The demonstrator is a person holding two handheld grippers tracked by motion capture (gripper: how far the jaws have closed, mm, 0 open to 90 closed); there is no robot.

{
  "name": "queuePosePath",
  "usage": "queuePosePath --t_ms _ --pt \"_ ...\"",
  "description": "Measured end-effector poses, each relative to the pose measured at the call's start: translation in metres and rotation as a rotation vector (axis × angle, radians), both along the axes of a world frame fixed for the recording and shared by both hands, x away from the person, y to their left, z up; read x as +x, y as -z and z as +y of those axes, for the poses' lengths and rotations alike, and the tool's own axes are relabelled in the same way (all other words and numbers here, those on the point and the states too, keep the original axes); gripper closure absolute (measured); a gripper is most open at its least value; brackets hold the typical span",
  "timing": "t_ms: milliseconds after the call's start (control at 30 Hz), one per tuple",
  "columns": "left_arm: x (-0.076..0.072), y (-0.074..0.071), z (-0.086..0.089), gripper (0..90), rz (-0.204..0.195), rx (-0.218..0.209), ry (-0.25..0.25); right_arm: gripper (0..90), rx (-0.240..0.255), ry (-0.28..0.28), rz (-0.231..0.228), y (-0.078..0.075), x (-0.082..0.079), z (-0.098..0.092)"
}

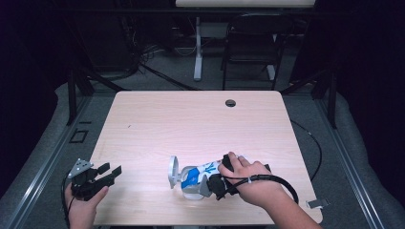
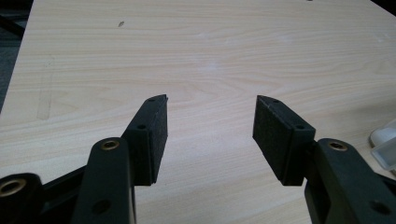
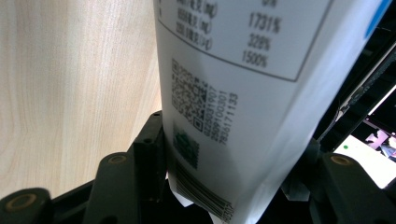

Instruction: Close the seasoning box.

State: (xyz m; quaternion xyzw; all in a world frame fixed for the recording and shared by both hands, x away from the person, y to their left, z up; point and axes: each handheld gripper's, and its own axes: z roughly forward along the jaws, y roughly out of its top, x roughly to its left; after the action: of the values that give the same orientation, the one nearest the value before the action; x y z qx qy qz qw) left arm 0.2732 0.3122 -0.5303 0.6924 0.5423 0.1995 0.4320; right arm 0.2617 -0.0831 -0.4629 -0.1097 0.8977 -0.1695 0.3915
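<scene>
A white tube (image 1: 193, 177) with a blue-and-white label and a round pale cap (image 1: 173, 171) lies on its side near the front of the wooden table (image 1: 191, 119), cap to the left. My right gripper (image 1: 212, 181) is shut on its body, with a hand over it. In the right gripper view the tube (image 3: 243, 84) fills the gap between the jaws of my right gripper (image 3: 233, 135), its printed codes facing the camera. My left gripper (image 1: 111, 171) hovers at the table's front left edge, open and holding nothing. In the left gripper view my left gripper (image 2: 211, 107) looks over bare wood, with the cap (image 2: 385, 140) at the right border.
A round cable hole (image 1: 230, 103) sits near the table's far edge. A small grey tag (image 1: 317, 203) lies at the front right corner. A black cable (image 1: 305, 138) loops off the right side. Beyond the table stand a dark chair (image 1: 250, 43) and a white desk leg (image 1: 197, 52).
</scene>
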Motion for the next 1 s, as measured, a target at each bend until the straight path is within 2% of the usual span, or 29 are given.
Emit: queuePosePath --t_ms 433,1000 --pt "0.0002 0.0009 0.0009 45.7 -0.001 -0.003 -0.003 45.1 0.008 -0.002 0.006 0.0008 0.0003 -0.0003" --pt "0.0001 0.0013 0.0017 45.7 0.005 -0.005 -0.005 45.2 -0.009 -0.009 0.005 -0.0003 0.0003 0.0004"
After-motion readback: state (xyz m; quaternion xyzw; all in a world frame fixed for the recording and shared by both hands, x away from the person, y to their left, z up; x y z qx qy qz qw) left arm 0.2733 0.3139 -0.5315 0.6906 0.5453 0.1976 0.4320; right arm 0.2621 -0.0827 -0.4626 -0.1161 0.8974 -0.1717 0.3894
